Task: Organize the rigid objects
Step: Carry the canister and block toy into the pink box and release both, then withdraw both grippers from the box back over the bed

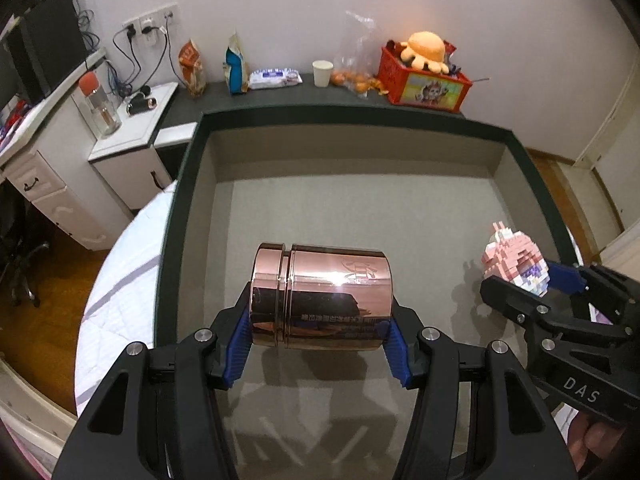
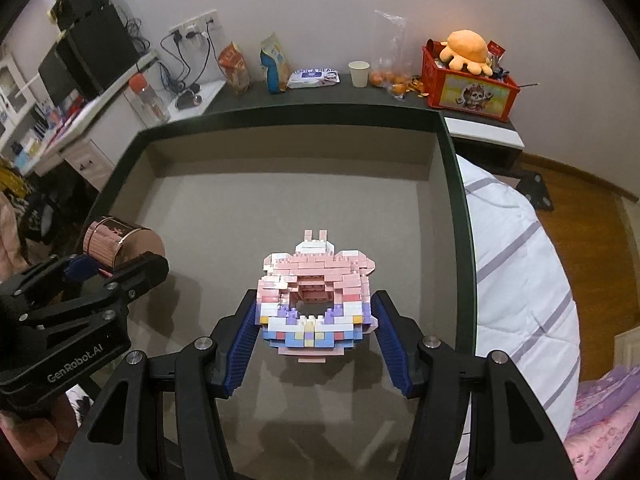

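My left gripper is shut on a shiny copper canister, held on its side above the floor of a large grey box with a dark green rim. The canister also shows in the right wrist view, with the left gripper below it. My right gripper is shut on a pink, white and pastel brick model over the same box. In the left wrist view the model sits at the right in the right gripper.
The box lies on a white quilted bed. Behind it a dark shelf holds snack bags, a wipes pack, a paper cup, a bag of oranges and a red crate with an orange plush. A white desk stands left.
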